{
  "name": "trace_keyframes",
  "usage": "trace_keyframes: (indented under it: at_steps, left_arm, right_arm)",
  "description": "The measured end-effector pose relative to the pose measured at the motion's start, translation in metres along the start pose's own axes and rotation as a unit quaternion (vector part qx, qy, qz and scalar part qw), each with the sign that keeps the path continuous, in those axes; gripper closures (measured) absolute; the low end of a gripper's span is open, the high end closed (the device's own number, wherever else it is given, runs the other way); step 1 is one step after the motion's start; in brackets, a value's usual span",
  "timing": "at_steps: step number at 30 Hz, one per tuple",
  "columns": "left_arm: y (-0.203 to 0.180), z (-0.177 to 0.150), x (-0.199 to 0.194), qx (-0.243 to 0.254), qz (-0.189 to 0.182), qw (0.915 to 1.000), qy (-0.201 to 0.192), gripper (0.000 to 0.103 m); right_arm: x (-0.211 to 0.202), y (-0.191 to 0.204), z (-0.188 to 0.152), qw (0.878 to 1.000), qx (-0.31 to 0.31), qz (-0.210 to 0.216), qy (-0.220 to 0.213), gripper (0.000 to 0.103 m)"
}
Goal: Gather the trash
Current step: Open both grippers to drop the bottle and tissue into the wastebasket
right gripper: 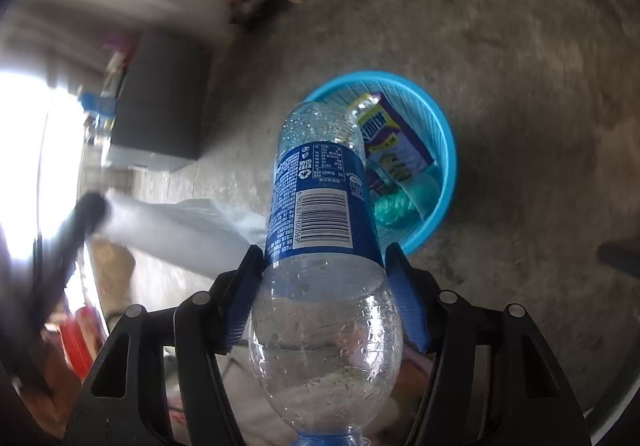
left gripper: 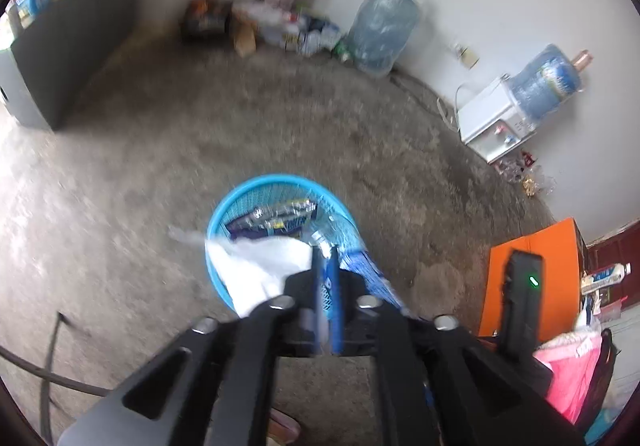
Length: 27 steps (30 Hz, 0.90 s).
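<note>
A blue plastic waste basket (left gripper: 256, 186) stands on the floor and holds purple-blue snack wrappers (left gripper: 276, 224); it also shows in the right wrist view (right gripper: 448, 150) with a wrapper (right gripper: 394, 150) and a green crumpled bag (right gripper: 394, 208) inside. My left gripper (left gripper: 325, 250) is shut on a white plastic bag (left gripper: 260, 266) that hangs over the basket's near rim. My right gripper (right gripper: 326, 258) is shut on a clear plastic bottle (right gripper: 320, 206) with a blue label, held just short of the basket, cap end toward the camera. The white bag (right gripper: 188, 230) shows at left there.
A pile of rubbish (left gripper: 280, 26) and a large water jug (left gripper: 382, 30) lie by the far wall. A water dispenser (left gripper: 504, 114) stands at right, an orange box (left gripper: 532, 274) nearer. A dark grey cabinet (left gripper: 68, 54) stands at left. A cable (left gripper: 52, 350) runs along the floor.
</note>
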<state>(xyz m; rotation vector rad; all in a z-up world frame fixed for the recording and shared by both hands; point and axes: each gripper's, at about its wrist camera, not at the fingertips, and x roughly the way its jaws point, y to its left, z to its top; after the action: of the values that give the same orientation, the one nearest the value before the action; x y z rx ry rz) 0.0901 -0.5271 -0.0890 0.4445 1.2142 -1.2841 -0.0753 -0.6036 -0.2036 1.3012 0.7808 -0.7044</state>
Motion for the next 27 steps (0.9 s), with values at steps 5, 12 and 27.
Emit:
trace_keyframes:
  at_steps: [5, 12, 27]
  left_arm:
    - [0.003, -0.001, 0.006, -0.003, 0.028, 0.9995, -0.012, 0.061]
    - [0.007, -0.013, -0.049, 0.010, 0.044, 0.9953, -0.086, 0.049]
    - [0.001, -0.110, -0.222, 0.041, 0.104, 0.9706, -0.213, 0.022]
  right_arm:
    - [0.032, -0.018, 0.033, 0.997, 0.080, 0.010, -0.010, 0.040]
    - [0.002, -0.005, 0.015, 0.998, 0.037, 0.025, -0.048, 0.039]
    - [-0.099, 0.083, -0.077, 0.956, -0.210, -0.073, -0.191, 0.008]
